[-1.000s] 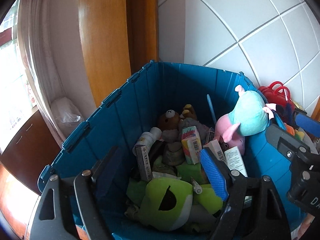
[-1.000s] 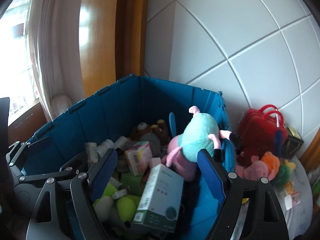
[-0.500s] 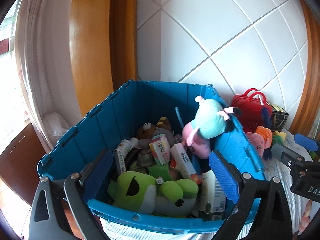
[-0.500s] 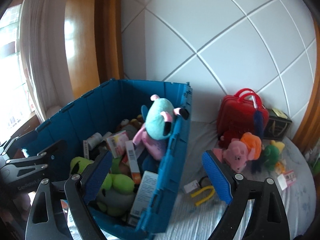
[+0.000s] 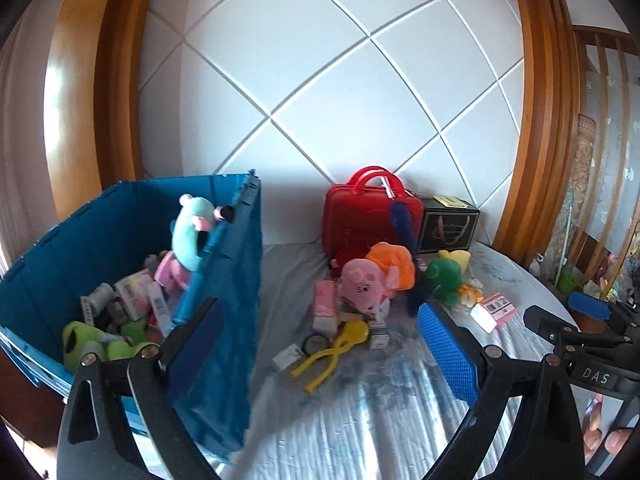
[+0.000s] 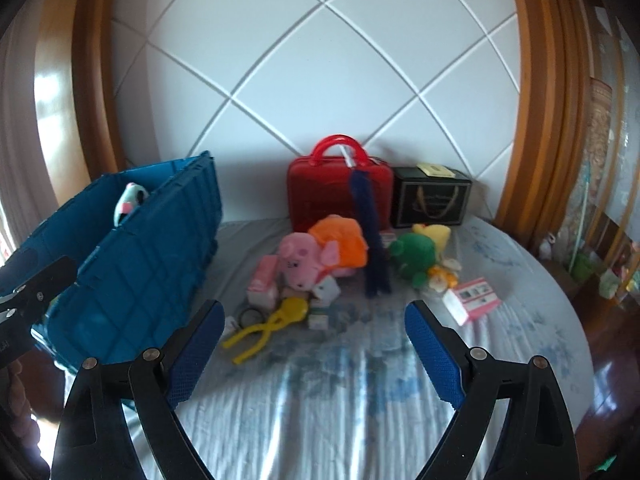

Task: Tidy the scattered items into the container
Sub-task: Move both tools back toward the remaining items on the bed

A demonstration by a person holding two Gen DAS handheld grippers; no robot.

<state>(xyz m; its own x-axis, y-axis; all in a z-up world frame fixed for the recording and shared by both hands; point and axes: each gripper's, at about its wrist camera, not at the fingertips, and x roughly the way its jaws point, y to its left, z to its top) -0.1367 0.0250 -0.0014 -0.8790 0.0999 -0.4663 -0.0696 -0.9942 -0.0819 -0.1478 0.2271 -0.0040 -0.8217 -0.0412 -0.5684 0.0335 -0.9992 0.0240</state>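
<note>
The blue crate (image 5: 224, 280) stands at the left on the bed, full of plush toys and boxes; a teal and pink plush (image 5: 192, 220) leans on its rim. Right of it lies a loose pile: a pink pig plush (image 6: 300, 260), an orange plush (image 6: 340, 240), a green frog plush (image 6: 412, 254), yellow tongs (image 6: 268, 324), a pink carton (image 6: 262, 282) and a pink box (image 6: 474, 298). My left gripper (image 5: 320, 314) is open and holds nothing, beside the crate's near corner. My right gripper (image 6: 314, 312) is open and holds nothing, short of the pile.
A red carry case (image 6: 338, 192) and a black box (image 6: 430, 200) stand against the white quilted headboard (image 6: 320, 80). A dark blue fuzzy strip (image 6: 374, 240) leans on the case. The light bedsheet (image 6: 320, 400) ends at the right, above a dark wooden floor (image 6: 612, 380).
Both views have swung right, from looking down into the crate to the pile on the bed. Both pairs of jaws spread wider, and the white box left the right gripper for the crate.
</note>
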